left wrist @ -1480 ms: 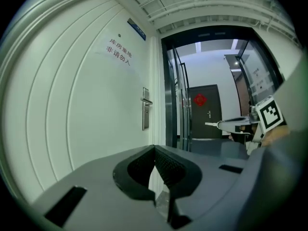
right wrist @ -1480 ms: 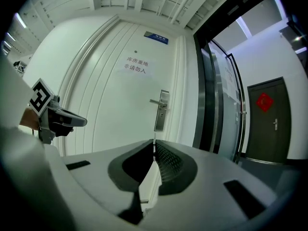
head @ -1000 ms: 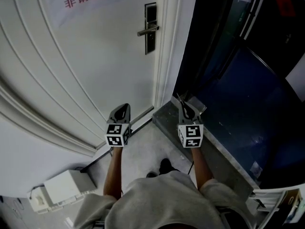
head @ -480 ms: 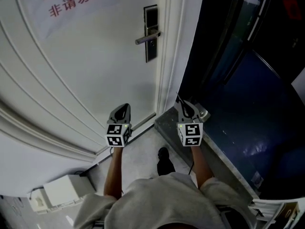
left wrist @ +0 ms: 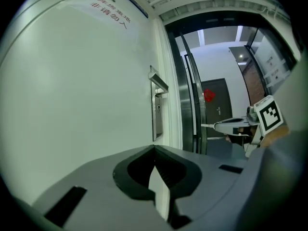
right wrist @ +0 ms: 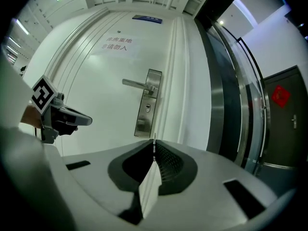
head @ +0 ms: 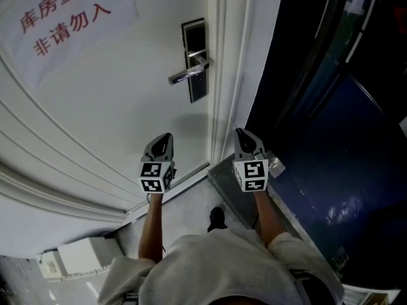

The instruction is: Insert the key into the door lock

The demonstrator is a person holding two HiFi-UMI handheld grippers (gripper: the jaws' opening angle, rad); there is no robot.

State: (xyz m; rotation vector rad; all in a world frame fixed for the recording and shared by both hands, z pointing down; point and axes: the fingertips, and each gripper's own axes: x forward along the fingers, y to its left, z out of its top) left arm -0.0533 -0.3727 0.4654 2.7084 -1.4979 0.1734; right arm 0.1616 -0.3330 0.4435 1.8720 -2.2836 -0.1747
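The white door (head: 114,100) bears a dark lock plate (head: 195,59) with a silver lever handle (head: 187,72). In the right gripper view the lock plate (right wrist: 147,102) shows its keyhole (right wrist: 147,109) below the handle (right wrist: 137,84). My right gripper (head: 241,134) is shut on a thin key, whose tip (right wrist: 154,142) sticks out between the jaws, pointing at the door a short way below the plate. My left gripper (head: 164,138) hangs beside it, shut and empty, in front of the door's panel. Neither gripper touches the door.
A paper sign with red characters (head: 60,18) is on the door. Dark glass panels (head: 331,107) stand to the right, behind a grey ledge (head: 222,176). A white box (head: 79,256) lies on the floor at the lower left. The person's shoe (head: 217,218) is between the arms.
Both grippers have moved forward toward the door with the person. The lock plate and handle now appear larger and closer to the grippers in the head view.
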